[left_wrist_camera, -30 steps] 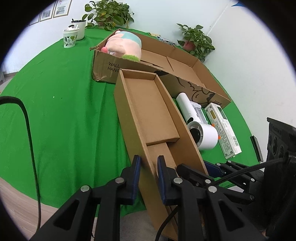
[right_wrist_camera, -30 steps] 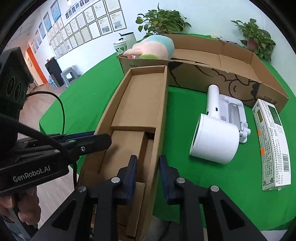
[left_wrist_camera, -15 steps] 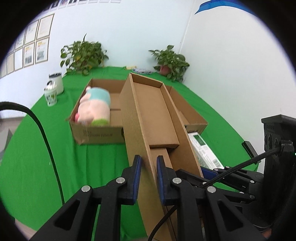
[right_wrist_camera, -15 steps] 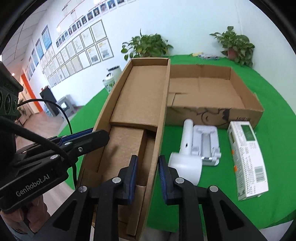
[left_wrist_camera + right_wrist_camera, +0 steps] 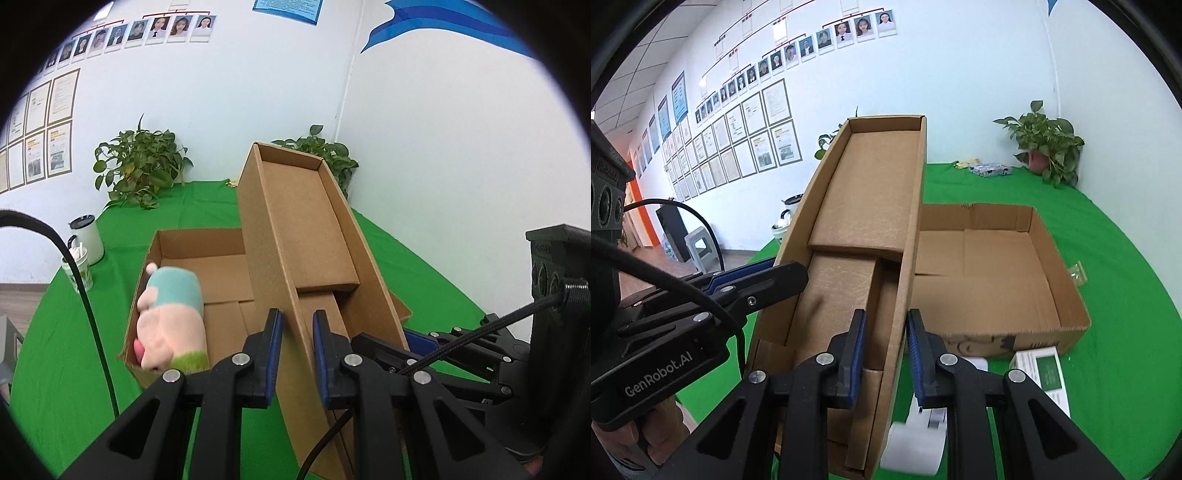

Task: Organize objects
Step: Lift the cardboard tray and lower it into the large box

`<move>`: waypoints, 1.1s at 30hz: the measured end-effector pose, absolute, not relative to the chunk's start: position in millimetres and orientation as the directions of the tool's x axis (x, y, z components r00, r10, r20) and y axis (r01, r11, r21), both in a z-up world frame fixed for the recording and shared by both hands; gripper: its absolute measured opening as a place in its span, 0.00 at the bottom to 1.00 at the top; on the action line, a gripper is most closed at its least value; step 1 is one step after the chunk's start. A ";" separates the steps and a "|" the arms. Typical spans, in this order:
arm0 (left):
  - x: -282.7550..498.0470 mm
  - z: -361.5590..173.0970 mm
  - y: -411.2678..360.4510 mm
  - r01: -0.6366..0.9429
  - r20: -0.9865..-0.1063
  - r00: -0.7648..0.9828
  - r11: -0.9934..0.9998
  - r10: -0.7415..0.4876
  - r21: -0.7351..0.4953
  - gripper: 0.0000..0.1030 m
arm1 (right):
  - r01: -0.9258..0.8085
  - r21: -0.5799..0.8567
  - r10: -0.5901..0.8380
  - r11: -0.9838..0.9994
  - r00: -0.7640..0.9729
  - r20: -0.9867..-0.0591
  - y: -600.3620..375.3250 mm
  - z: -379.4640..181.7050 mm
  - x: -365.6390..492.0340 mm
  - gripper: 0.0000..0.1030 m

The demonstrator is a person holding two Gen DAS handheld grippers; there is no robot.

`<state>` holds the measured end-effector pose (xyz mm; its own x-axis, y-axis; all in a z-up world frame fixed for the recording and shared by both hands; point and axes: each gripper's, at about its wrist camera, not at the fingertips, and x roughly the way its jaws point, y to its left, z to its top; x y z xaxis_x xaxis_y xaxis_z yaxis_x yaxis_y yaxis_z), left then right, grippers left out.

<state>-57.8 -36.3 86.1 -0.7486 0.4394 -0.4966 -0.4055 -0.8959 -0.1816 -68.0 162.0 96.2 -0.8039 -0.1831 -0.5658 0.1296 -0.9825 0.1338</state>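
A long narrow cardboard box (image 5: 306,221) hangs above the green table, its far end tilted up. My left gripper (image 5: 295,321) is shut on its left side wall near the close end. The same box (image 5: 871,192) fills the right wrist view, where my right gripper (image 5: 882,321) is shut on its right wall. Each gripper shows in the other's view, the left gripper (image 5: 768,273) and the right gripper (image 5: 417,339). Below and behind lies a big open cardboard box (image 5: 199,240) with a pink and teal plush toy (image 5: 170,317) at its left end.
A white handheld device (image 5: 916,446) and a green-and-white carton (image 5: 1045,373) lie on the green cloth (image 5: 1126,332) before the big box (image 5: 997,221). Two cups (image 5: 86,243) stand far left. Potted plants (image 5: 140,166) line the back wall. A hand (image 5: 646,435) holds the left gripper.
Both grippers have risen with the narrow box, lifting it off the cloth until it hangs over the big box. The device and carton have dropped low in the right view.
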 end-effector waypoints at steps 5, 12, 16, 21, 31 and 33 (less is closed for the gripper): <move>-92.9 92.3 -32.3 -0.420 -0.488 -0.749 -0.891 0.447 -0.172 0.15 | 0.107 0.111 -0.152 -0.988 -0.814 -0.560 164.9 109.4 -101.2 0.19; -155.0 91.4 -24.1 -0.422 -0.524 -0.726 -0.890 0.446 -0.173 0.14 | 0.076 0.138 -0.143 -0.987 -0.803 -0.578 184.5 107.7 -177.2 0.19; -184.2 77.5 -27.1 -0.398 -0.559 -0.708 -0.898 0.431 -0.188 0.14 | 0.084 0.160 -0.165 -0.984 -0.777 -0.608 190.4 96.0 -221.9 0.19; -227.4 46.1 -33.8 -0.367 -0.621 -0.659 -0.902 0.425 -0.227 0.14 | 0.088 0.143 -0.162 -0.986 -0.721 -0.674 186.7 69.8 -278.9 0.19; -259.5 -7.5 -31.6 -0.281 -0.745 -0.585 -0.942 0.319 -0.183 0.14 | 0.093 0.172 -0.193 -0.981 -0.595 -0.780 183.7 0.9 -358.7 0.17; -259.3 -15.8 -29.9 -0.276 -0.772 -0.566 -0.949 0.290 -0.154 0.14 | 0.094 0.183 -0.204 -0.979 -0.571 -0.795 177.6 -14.7 -359.4 0.17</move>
<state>-259.3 -29.9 -15.8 -0.5659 0.2900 -0.7718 -0.2763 -0.9487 -0.1539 -359.4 177.6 -14.7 -0.5709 -0.2039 -0.7953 0.0942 -0.9785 0.1832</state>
